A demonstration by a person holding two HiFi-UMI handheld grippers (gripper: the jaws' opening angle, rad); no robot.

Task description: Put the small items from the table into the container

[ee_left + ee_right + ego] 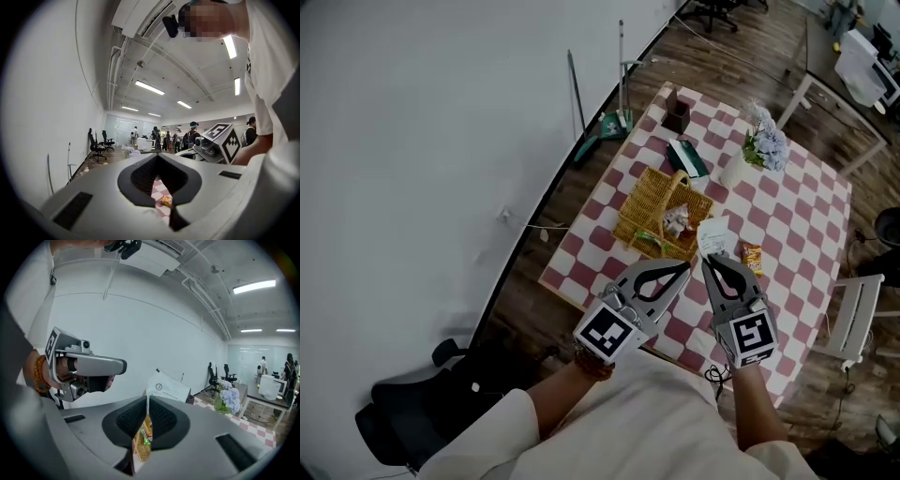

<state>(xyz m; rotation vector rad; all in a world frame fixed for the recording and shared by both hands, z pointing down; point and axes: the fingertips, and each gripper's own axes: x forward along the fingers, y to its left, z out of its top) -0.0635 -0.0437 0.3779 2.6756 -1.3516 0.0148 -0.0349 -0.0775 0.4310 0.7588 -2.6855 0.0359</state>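
Below the wicker basket point(642, 202) at frame centre, the right tool point(706, 259) pinches a white packet point(712, 232) by its edge; the left tool point(685, 268) is pressed together, empty. Risk: that slight edge grip may let the packet slip onto the bench point(797, 234).

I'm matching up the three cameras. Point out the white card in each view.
Head view: white card at the tip of the right gripper, beside the basket.
Left gripper view: not in it.
Right gripper view: centre, pinched between that gripper's jaws.
Shared landmark: the checkered table.
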